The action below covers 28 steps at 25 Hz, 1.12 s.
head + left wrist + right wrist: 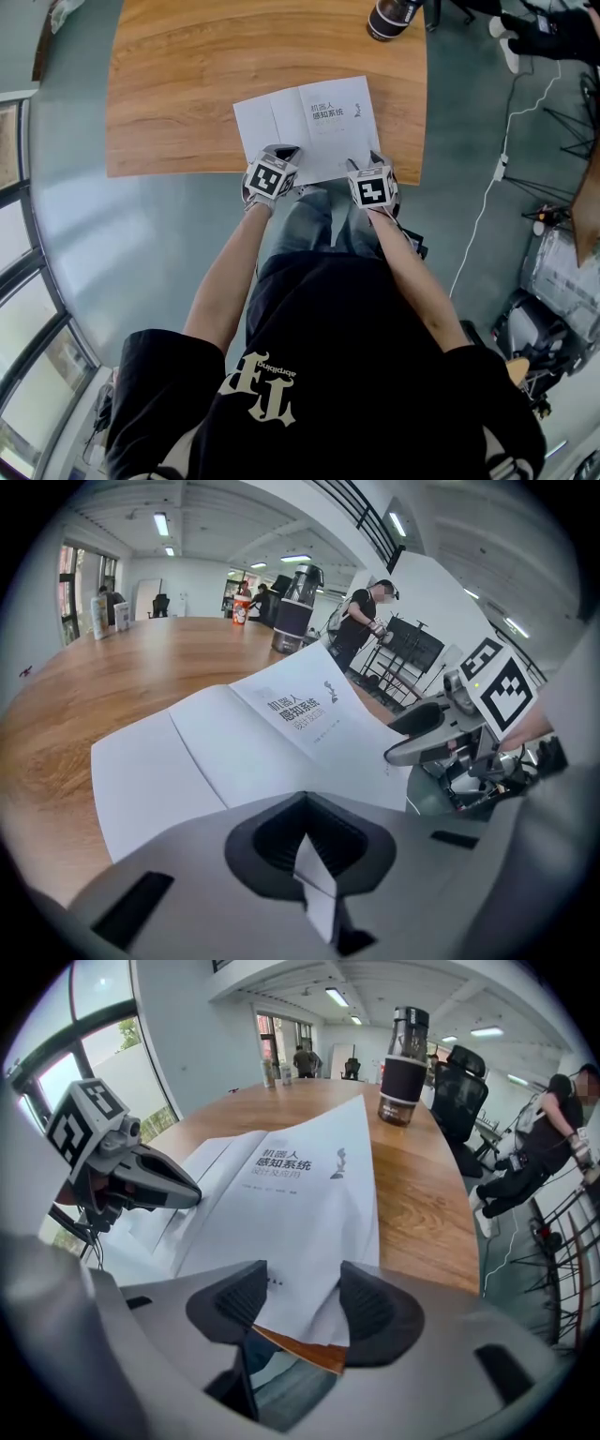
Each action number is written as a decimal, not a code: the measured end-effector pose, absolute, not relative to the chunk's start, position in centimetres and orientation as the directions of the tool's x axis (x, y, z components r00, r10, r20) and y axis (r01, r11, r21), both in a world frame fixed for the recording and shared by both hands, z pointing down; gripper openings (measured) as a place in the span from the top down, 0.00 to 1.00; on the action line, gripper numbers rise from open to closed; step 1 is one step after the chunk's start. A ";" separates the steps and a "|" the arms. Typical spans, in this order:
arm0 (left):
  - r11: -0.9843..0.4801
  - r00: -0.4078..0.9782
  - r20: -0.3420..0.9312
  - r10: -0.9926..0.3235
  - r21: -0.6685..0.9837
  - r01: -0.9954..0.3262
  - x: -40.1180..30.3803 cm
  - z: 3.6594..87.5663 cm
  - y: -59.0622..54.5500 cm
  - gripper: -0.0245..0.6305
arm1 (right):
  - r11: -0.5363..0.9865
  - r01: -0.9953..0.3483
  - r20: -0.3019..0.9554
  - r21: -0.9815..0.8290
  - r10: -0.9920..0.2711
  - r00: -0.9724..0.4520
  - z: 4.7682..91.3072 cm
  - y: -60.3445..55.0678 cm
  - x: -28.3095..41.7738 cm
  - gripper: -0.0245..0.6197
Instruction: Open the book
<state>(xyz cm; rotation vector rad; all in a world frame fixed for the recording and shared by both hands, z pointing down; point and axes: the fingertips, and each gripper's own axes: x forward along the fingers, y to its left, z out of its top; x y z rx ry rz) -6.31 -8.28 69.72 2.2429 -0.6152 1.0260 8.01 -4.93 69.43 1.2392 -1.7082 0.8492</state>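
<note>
The thin white paperback book [309, 122] lies spread open at the near edge of the brown wooden table [178, 84], title page up. The left gripper [305, 855] has its jaws pressed together on a sliver of white paper at the book's near edge, while the right gripper [298, 1302] stands with jaws spread around the right-hand page's lower edge, not pressing it. With only 1 pinch holding, a hard tug could crease or tear that leaf, or drag the book off the table — and the loose right-hand page may flop back.
</note>
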 end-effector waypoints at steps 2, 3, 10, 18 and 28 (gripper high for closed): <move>-0.719 0.600 0.783 -0.162 0.324 -0.616 -6.3 69.6 -8.3 0.96 | 0.290 -0.955 0.903 -0.052 -0.394 -0.169 69.5 -5.1 8.0 0.60; -0.717 0.604 0.781 -0.162 0.327 -0.616 -6.3 69.6 -8.2 0.96 | 0.288 -0.955 0.904 -0.066 -0.388 -0.179 69.6 -5.0 8.0 0.61; -0.736 0.652 0.734 -0.188 0.334 -0.589 -5.9 66.4 -8.1 0.96 | 0.239 -0.952 0.866 -0.194 -0.415 -0.280 67.3 -5.2 8.2 0.63; -0.738 0.635 0.758 -0.150 0.341 -0.582 -5.2 67.2 -7.0 0.96 | 0.154 -0.959 0.874 -0.237 -0.398 -0.280 68.4 -5.1 11.6 0.59; -0.721 0.620 0.770 -0.152 0.342 -0.602 -5.3 67.9 -6.4 0.96 | 0.164 -0.961 0.862 -0.223 -0.427 -0.272 68.0 -5.0 12.2 0.73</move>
